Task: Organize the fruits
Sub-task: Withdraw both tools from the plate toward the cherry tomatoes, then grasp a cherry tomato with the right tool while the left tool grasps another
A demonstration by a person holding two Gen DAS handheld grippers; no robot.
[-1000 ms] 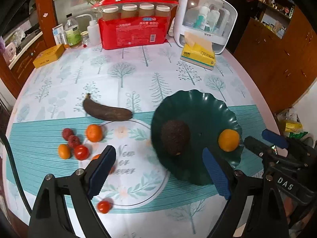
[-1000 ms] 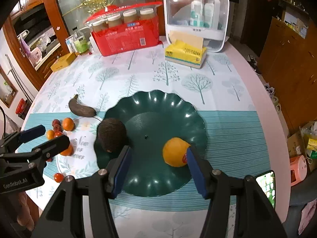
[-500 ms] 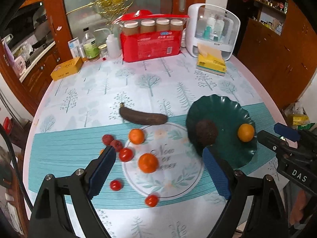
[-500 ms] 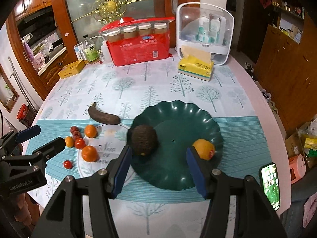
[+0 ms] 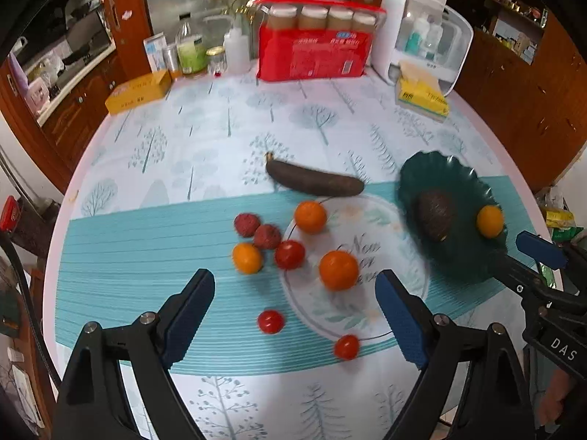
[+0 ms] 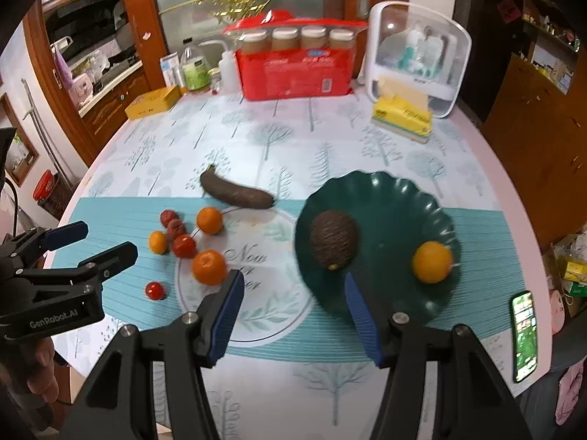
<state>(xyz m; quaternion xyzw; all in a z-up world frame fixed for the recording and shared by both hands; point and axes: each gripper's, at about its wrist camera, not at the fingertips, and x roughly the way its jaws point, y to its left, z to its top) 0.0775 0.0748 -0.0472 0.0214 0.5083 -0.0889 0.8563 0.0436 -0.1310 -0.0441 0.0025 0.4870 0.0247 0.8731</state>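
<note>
A: Hovering over the tabletop (image 5: 154, 220), I hold my left gripper (image 5: 295, 306) with its jaws spread wide and nothing between them. What do you make of the spread, left to right?

B: Farthest left, two lychees (image 5: 256, 230) touch each other, with a small orange (image 5: 247, 257) and a tomato (image 5: 290, 254) just beside them. Then a mandarin (image 5: 310, 217), a bigger orange (image 5: 338, 270), and two cherry tomatoes (image 5: 270, 321) nearer you. The dark banana (image 5: 314, 182) lies behind them all.

A: And on the right sits the green plate (image 6: 396, 198), already carrying the avocado (image 6: 333, 243) and one orange fruit (image 6: 432, 261). My right gripper (image 6: 293, 313) hangs before its near rim, jaws parted and empty too.

B: So most fruit is still loose. What worries you?

A: Round fruit rolls. If I close off-centre on the bigger orange, it may squirt out and knock the tomato or lychees away. The cherry tomatoes sit near the tabletop's edge, so a nudge could send them off.

B: And squeezing?

A: Too hard a pinch would likely split a tomato or bruise that soft banana.
</note>
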